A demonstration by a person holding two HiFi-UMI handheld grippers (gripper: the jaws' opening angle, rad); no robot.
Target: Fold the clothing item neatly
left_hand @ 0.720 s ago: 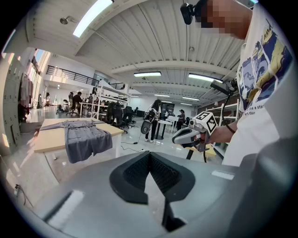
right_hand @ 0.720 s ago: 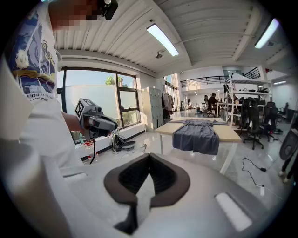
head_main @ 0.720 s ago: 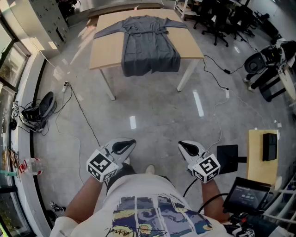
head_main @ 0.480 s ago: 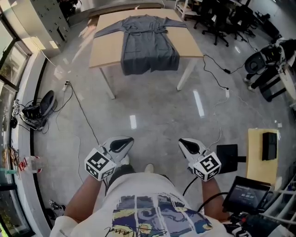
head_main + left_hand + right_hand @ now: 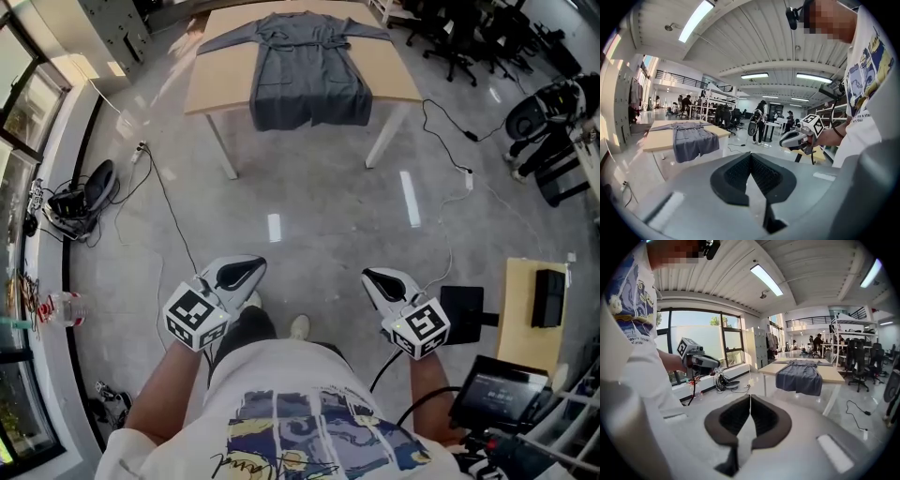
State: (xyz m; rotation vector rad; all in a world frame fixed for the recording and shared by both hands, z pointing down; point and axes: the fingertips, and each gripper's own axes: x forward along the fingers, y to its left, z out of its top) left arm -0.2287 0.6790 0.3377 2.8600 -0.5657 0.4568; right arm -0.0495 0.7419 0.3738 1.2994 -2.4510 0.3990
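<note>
A grey long-sleeved garment (image 5: 305,66) lies spread flat on a light wooden table (image 5: 216,80) far ahead, its hem hanging over the near edge. It also shows in the left gripper view as the garment (image 5: 691,138) and in the right gripper view as the garment (image 5: 799,376). My left gripper (image 5: 253,265) is shut and empty, held near my waist, several steps from the table. My right gripper (image 5: 368,276) is likewise shut with nothing in it, level with the left one.
Grey concrete floor lies between me and the table. Cables and a dark bag (image 5: 80,202) lie at the left by the windows. Office chairs (image 5: 459,37) stand at the back right. A small side table with a black box (image 5: 539,300) and a screen (image 5: 497,398) sit at my right.
I have stepped closer to the table, which has slid up in the head view. Both grippers stay shut; the left one has drifted slightly leftward.
</note>
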